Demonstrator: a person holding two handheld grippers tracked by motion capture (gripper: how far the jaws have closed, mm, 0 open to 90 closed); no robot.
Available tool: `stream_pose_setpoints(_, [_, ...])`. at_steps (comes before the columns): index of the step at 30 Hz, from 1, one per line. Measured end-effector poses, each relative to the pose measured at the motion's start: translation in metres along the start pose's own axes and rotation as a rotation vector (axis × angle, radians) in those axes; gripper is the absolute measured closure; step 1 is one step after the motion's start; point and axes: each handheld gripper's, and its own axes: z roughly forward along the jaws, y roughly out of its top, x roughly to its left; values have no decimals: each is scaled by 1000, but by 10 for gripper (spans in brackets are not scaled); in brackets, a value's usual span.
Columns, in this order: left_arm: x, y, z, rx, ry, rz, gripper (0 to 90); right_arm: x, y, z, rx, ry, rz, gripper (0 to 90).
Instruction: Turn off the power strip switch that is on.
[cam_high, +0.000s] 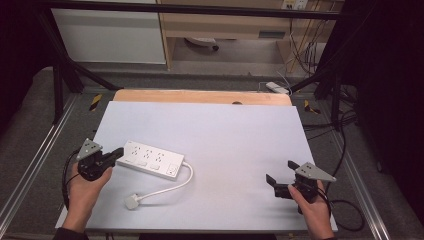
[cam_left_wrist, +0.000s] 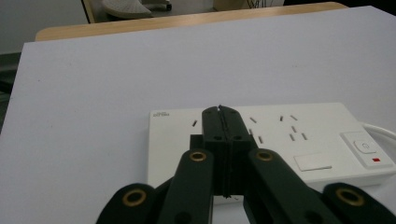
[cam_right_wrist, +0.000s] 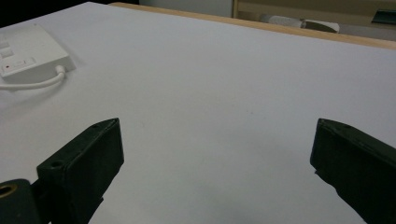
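White power strip (cam_high: 151, 158) lies flat on the left part of the pale table top (cam_high: 225, 135), its cord (cam_high: 172, 186) curling toward the person and ending in a plug (cam_high: 132, 202). Left gripper (cam_high: 116, 154) sits at the strip's left end, jaws pressed together with nothing between them, their tips over its top face. Right gripper (cam_high: 281, 177) rests well apart on the right side, jaws spread wide over bare table.

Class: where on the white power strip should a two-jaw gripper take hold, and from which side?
Probably across the power strip at its narrow width, coming down from above: it lies flat, with two long parallel edges free. Avoid the cable end.
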Motion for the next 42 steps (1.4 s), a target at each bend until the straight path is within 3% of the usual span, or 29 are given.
stream_pose_setpoints(27, [4,-15,24,120,0,35,900,1,0,1,11,12,-8,36])
stream_pose_setpoints(42, [7,-16,30,130,15,36,900,1,0,1,11,16,-9,35])
